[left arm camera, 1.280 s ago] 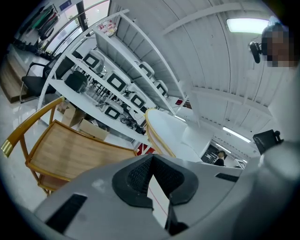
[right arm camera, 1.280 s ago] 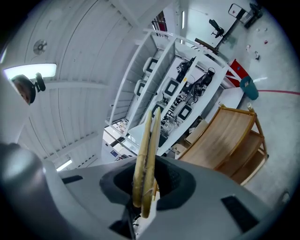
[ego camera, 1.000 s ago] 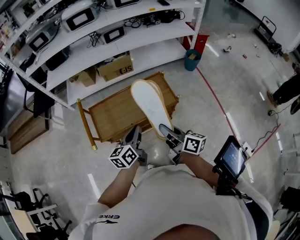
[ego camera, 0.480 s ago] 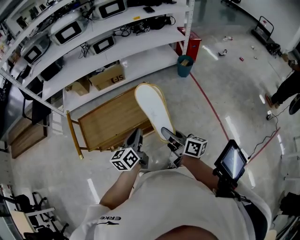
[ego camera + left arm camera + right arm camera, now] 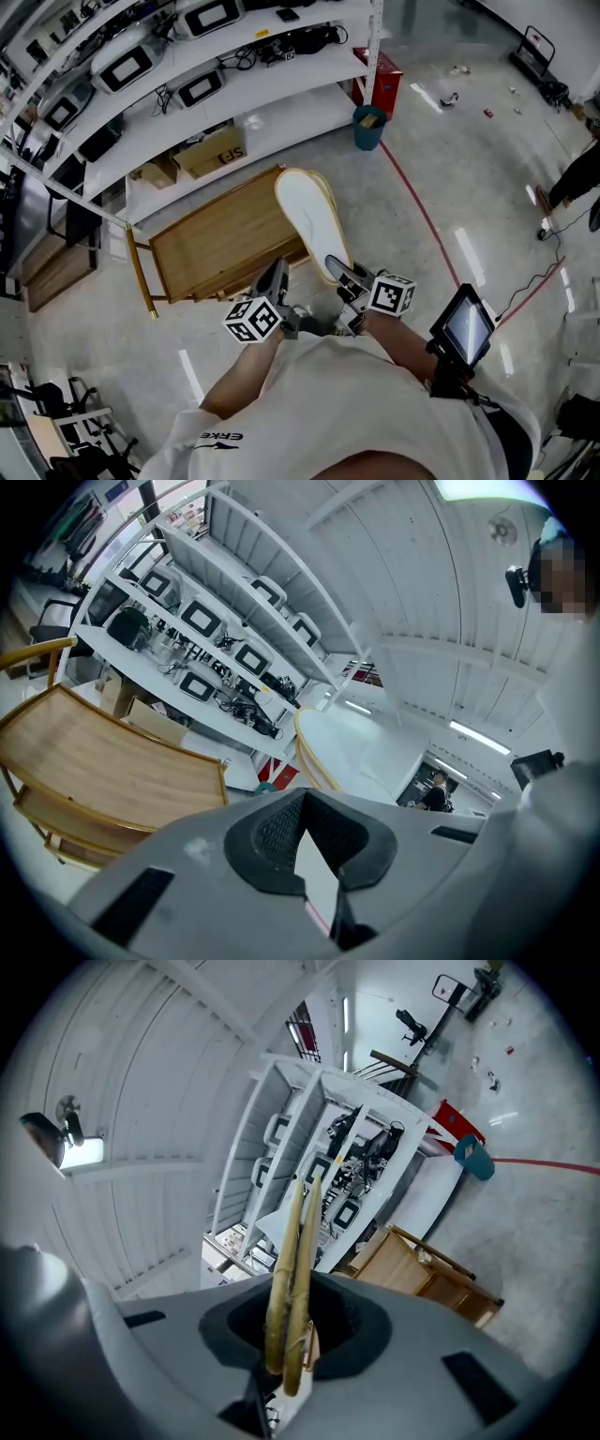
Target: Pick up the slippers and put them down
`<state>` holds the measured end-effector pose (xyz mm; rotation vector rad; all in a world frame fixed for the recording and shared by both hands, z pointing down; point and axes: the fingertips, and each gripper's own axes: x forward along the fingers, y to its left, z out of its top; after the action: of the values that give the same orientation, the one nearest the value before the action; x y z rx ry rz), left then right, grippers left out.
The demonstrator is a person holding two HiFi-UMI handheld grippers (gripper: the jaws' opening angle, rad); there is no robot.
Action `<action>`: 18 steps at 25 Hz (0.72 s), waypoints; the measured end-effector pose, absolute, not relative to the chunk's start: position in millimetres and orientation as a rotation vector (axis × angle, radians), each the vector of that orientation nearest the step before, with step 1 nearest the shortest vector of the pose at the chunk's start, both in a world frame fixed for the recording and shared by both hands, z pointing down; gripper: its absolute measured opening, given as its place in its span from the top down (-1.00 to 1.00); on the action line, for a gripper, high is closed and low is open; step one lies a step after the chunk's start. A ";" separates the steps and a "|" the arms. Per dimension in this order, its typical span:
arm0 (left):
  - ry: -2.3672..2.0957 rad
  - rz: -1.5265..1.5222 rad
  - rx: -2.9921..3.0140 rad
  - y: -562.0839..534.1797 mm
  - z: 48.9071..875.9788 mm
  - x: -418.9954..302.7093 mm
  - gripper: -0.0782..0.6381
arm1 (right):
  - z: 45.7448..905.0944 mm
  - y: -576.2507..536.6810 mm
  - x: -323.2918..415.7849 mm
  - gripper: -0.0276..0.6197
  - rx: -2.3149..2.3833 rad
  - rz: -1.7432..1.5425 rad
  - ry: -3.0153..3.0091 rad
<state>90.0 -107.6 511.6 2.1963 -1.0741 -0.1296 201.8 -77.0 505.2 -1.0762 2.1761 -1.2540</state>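
1. A pale grey floor point(image 5: 422, 169) is seen from above, with a red line running across it.
2. A long white shelving rack point(image 5: 234, 103) is set along the upper left. Screened devices and cables are carried on its upper shelves, and a cardboard box point(image 5: 211, 150) is kept on the floor under its lowest shelf.
3. The person's white shirt point(image 5: 347, 412) fills the bottom of the head view. A small screen point(image 5: 464, 328) is mounted by the right forearm.
4. A low wooden cart point(image 5: 216, 244) with yellow rails is parked on the floor in front of the rack.
5. The slippers point(image 5: 309, 220) are carried off the floor as a flat pair. In the head view they are seen over the cart's right end, pointing away from the person. A white sole with a tan edge is turned up to the head view. In the right gripper view the pair point(image 5: 292, 1279) is seen edge-on, one slipper pressed against the other.
6. The right gripper point(image 5: 339, 272) is clamped on the near end of the slippers, its jaws held a little apart by the pair's thickness.
7. The left gripper point(image 5: 275, 277) is held just beside it. Its jaws are brought together at the tips and nothing is held between them.
8. A teal bin point(image 5: 368, 127) is stood near the rack's right post.
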 end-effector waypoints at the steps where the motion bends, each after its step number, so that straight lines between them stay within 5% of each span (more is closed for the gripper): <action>1: -1.074 -0.125 2.194 -110.9 511.7 92.1 0.77 | 505.6 -80.8 204.6 0.70 -1.080 -1.259 2.167; 18: -1.048 -0.100 2.181 -226.3 523.5 101.9 0.77 | 529.5 -192.3 218.2 0.70 -1.120 -1.336 2.099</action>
<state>101.9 -226.3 523.5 2.1810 -1.0478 -0.0996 218.2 -192.3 529.5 -1.1197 2.0986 -1.3360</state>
